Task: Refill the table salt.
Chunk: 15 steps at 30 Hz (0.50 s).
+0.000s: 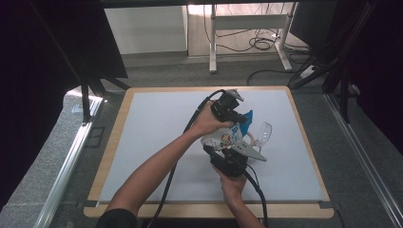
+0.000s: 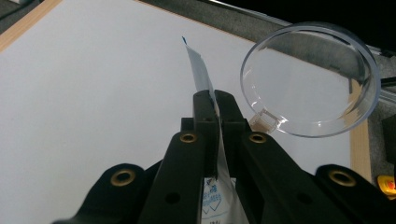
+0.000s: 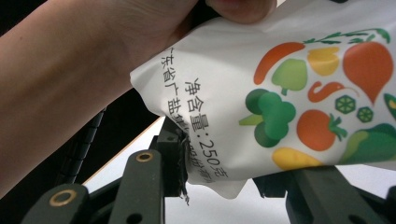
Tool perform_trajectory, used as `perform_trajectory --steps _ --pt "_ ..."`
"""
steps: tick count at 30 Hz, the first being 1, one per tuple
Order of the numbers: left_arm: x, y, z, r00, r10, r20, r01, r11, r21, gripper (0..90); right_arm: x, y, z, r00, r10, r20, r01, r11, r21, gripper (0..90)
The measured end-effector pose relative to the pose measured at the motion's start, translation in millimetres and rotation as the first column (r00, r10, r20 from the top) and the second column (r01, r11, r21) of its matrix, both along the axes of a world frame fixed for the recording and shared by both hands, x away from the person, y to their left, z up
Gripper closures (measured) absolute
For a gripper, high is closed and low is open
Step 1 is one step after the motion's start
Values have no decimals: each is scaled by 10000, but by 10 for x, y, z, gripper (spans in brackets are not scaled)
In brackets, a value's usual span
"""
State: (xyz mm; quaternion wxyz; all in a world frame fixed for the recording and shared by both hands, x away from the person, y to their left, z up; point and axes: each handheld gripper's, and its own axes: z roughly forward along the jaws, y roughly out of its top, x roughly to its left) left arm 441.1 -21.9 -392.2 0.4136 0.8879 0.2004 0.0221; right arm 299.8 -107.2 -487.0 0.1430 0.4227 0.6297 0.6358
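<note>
Worktop (image 1: 157, 142): white sheet on a wooden frame, otherwise bare; the work sits right of centre, nearer the far edge. Pouch (image 3: 289, 93), white with printed vegetables: held up off the worktop between both tools, apparently to keep it steady for pouring or opening. Clear plastic cup (image 2: 310, 79): lies just beside the pouch toward the right edge, mouth turned to the pouch, presumably to receive the contents. Left gripper (image 2: 217, 100): fingers pressed tight together on the pouch's thin blue top seam, seemingly to pull or tear it. Right gripper (image 3: 229, 184): fingers part-closed around the pouch's lower end, bracing it from the near side.
</note>
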Motion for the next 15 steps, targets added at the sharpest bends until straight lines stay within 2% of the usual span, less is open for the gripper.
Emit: perform_trajectory --steps 15 --pt "-5 -4 -1 10000 -2 18 2 10000 6 896 -4 1 4 10000 -6 67 6 10000 -67 614"
